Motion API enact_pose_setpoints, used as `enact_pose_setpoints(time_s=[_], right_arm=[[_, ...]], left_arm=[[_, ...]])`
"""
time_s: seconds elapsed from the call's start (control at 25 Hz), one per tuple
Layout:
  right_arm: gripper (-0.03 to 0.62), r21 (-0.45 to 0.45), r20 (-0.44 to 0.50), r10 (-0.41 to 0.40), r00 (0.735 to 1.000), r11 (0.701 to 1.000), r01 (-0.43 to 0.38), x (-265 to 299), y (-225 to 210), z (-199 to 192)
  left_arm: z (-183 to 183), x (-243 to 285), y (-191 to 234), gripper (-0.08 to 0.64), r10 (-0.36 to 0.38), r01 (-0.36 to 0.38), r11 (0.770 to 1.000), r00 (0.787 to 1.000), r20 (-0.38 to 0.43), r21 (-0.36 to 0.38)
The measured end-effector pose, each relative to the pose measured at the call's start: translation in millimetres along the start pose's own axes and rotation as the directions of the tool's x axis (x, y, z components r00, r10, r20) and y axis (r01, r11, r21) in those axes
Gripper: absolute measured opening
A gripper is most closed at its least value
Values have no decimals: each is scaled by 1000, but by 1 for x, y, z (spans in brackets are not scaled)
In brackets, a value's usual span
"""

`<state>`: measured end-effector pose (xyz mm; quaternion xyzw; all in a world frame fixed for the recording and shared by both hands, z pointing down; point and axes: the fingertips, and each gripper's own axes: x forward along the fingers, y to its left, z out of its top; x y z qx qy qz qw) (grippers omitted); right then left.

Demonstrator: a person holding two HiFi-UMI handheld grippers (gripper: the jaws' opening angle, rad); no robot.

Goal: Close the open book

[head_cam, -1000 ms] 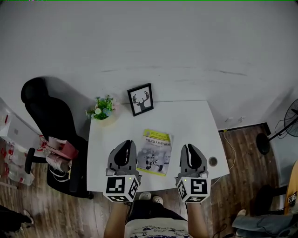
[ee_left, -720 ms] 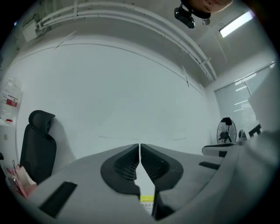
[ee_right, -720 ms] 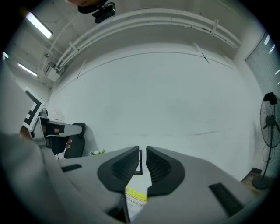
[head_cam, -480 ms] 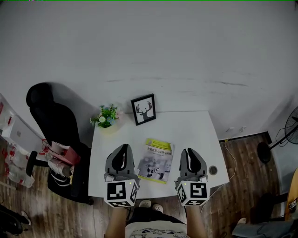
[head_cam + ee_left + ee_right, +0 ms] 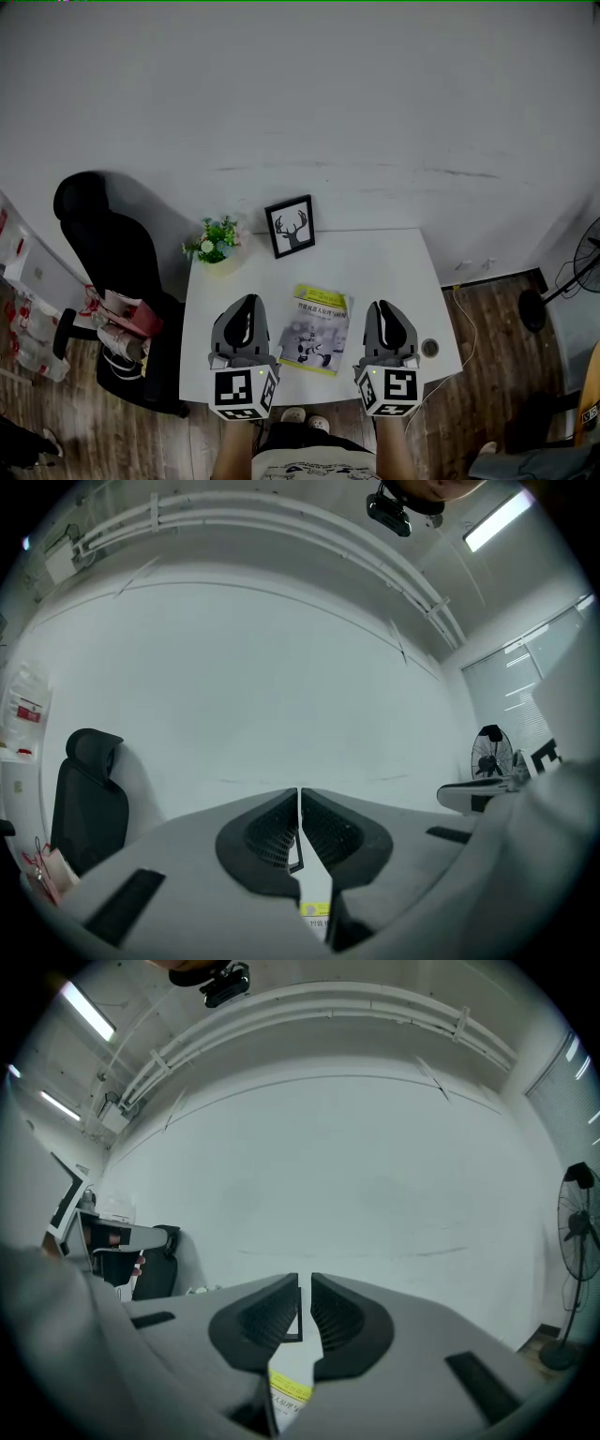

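Observation:
A book (image 5: 317, 328) with a yellow-and-grey cover lies closed on the white table (image 5: 394, 272), near its front edge. My left gripper (image 5: 247, 302) hovers just left of the book and my right gripper (image 5: 385, 307) just right of it, both pointing level toward the wall. The left gripper view shows my left gripper (image 5: 299, 795) shut with nothing in it, and a strip of the book's (image 5: 316, 909) yellow cover below the jaws. In the right gripper view my right gripper (image 5: 305, 1282) has only a thin slit between its jaws and holds nothing, with the book (image 5: 289, 1391) beneath.
A black-framed deer picture (image 5: 292, 225) leans at the table's back edge, with a small potted plant (image 5: 217, 240) to its left. A black office chair (image 5: 103, 244) stands left of the table. A cable hole (image 5: 429, 348) sits at the front right corner. A fan (image 5: 591, 253) stands far right.
The head view has tilted, so the table sits lower in the picture. My left gripper has lifted slightly. The book lies closed throughout and the right gripper has stayed in place.

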<state>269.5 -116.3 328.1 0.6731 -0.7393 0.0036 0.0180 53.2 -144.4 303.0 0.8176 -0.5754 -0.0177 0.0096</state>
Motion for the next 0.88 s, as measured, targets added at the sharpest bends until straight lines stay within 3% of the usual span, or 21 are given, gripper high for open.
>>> enact_pose_setpoints(time_s=[0.88], right_arm=[[48, -8, 9, -24, 1000, 1000, 24, 8, -4, 3]], left_arm=[[-1, 10, 5, 31, -9, 9, 1000, 1000, -8, 11]])
